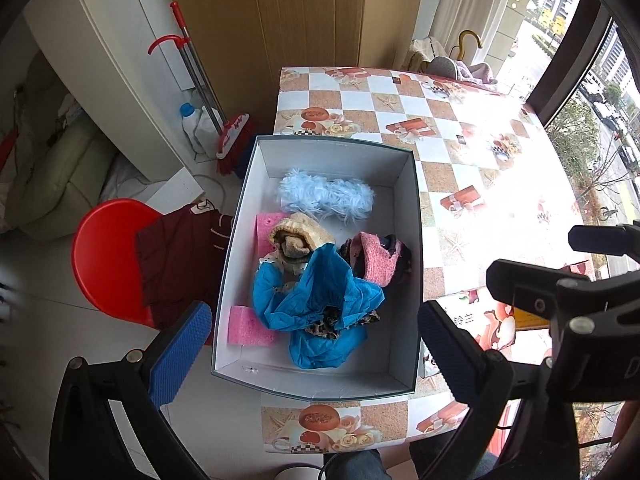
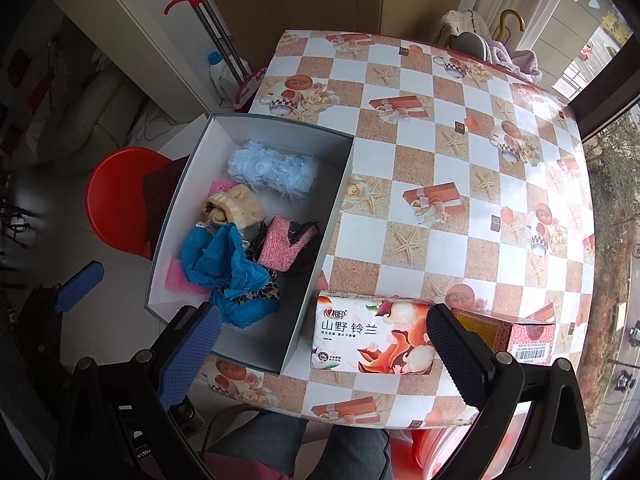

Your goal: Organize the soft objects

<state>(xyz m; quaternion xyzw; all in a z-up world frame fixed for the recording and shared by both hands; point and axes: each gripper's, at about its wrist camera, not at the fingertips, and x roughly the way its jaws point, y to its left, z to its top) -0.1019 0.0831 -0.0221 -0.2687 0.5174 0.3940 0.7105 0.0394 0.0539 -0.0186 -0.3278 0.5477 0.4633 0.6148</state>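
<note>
Overhead, both tools hover empty. Left hand-held gripper (image 1: 316, 360): fingers spread wide, nothing between them, poised above the near end of the box (image 1: 414, 216). Right hand-held gripper (image 2: 324, 360): also spread and empty, above the near edge of the tabletop (image 2: 440, 128), straddling the tissue pack (image 2: 372, 336).

Inside the box, at the left edge of the tabletop, soft things lie loosely heaped: crumpled blue cloth (image 1: 320, 292) nearest, partly covering a leopard-print piece (image 1: 332, 322); beige knit roll (image 1: 302, 236) just beyond; pink knit item (image 1: 378, 258) with dark fabric to the right; fluffy pale-blue piece (image 1: 326, 196) at the far end; pink sponges (image 1: 248, 326) along the left wall.

Right of the tissue pack, touching or just beside it, a small patterned carton (image 2: 520, 334). Rest of the tabletop bare.

Judgement: gathering looks largely done, since every loose soft thing visible is already boxed. If the tissue pack counts as soft, the next move would be for the right tool to drop and close across its width, then lift it left over the box wall.
</note>
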